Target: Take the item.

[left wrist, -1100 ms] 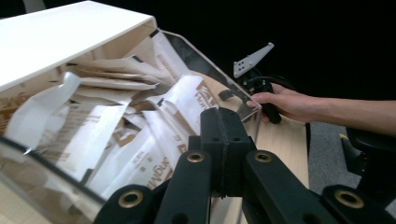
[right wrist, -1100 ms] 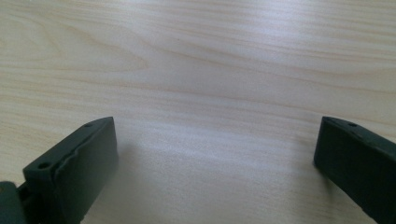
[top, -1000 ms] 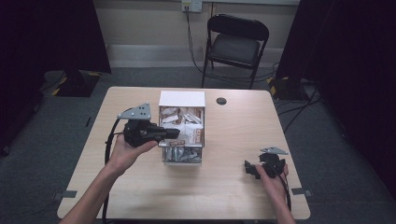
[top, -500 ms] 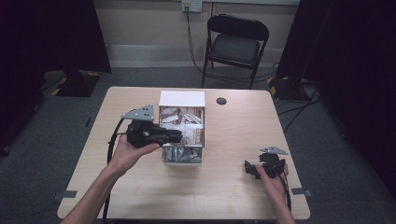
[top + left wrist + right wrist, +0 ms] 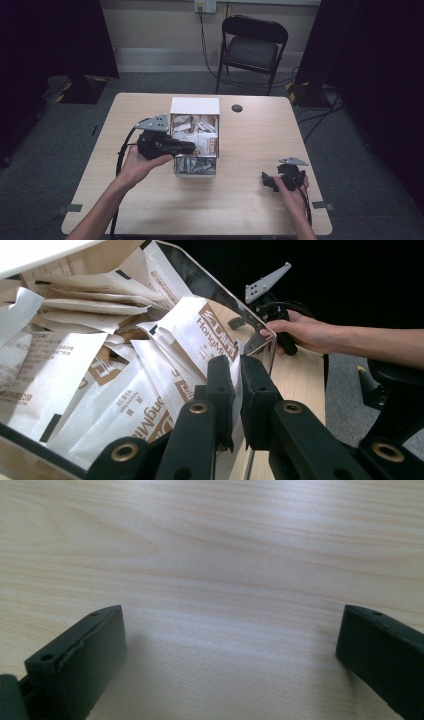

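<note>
Light wooden bench (image 5: 250,150) in a dark-curtained room, clear plastic box (image 5: 195,167) at its middle full of white-and-brown paper sachets. Left hand-held gripper (image 5: 235,385) reaches over the box's near corner, jaws just closing and nearly together, pinching the edge of one white-and-brown paper sachet (image 5: 200,335). Right hand-held gripper (image 5: 272,181) rests on the bench near the right edge, jaws spread wide, holding nothing.

Wooden table (image 5: 150,200) carries 1 clear box (image 5: 195,165), 1 black disc (image 5: 237,108).
</note>
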Demonstrator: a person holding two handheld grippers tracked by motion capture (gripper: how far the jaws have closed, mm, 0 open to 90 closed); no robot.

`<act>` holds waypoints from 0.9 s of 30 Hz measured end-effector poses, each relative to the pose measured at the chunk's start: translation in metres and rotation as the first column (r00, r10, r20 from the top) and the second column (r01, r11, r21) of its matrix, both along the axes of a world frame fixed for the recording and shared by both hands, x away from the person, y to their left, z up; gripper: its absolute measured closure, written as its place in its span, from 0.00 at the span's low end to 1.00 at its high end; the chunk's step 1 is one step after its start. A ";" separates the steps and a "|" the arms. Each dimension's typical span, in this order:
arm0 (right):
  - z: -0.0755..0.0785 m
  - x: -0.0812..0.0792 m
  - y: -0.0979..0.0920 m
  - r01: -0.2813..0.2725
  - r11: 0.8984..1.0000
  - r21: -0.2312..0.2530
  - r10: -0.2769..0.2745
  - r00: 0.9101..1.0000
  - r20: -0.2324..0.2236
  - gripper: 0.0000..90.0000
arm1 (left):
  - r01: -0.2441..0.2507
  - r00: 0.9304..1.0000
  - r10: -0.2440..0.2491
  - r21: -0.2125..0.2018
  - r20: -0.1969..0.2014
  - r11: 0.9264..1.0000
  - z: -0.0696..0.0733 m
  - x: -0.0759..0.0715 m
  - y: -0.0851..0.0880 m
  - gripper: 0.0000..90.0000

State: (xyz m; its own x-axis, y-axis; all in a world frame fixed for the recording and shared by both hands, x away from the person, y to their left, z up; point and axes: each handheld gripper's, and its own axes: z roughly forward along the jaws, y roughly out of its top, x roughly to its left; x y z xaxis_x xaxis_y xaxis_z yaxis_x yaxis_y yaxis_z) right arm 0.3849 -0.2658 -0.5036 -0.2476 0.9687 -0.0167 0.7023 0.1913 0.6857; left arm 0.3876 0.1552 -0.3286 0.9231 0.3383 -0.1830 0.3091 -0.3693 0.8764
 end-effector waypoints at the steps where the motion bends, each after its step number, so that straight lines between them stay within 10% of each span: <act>1: 0.000 0.000 0.000 0.000 1.000 0.000 0.000 1.000 0.000 0.00 | -0.003 1.000 0.003 0.000 -0.002 1.000 0.000 0.000 0.000 0.94; 27: 0.000 0.000 0.000 0.000 1.000 0.000 0.000 1.000 0.000 0.00 | -0.041 0.999 0.042 -0.071 0.002 0.997 0.002 0.000 0.004 1.00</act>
State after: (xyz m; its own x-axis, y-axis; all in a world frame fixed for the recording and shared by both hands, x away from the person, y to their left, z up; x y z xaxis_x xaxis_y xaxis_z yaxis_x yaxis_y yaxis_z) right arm 0.3849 -0.2658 -0.5036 -0.2476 0.9687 -0.0167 0.7023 0.1913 0.6857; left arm 0.3879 0.1587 -0.3263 0.9091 0.3628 -0.2049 0.3200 -0.2933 0.9008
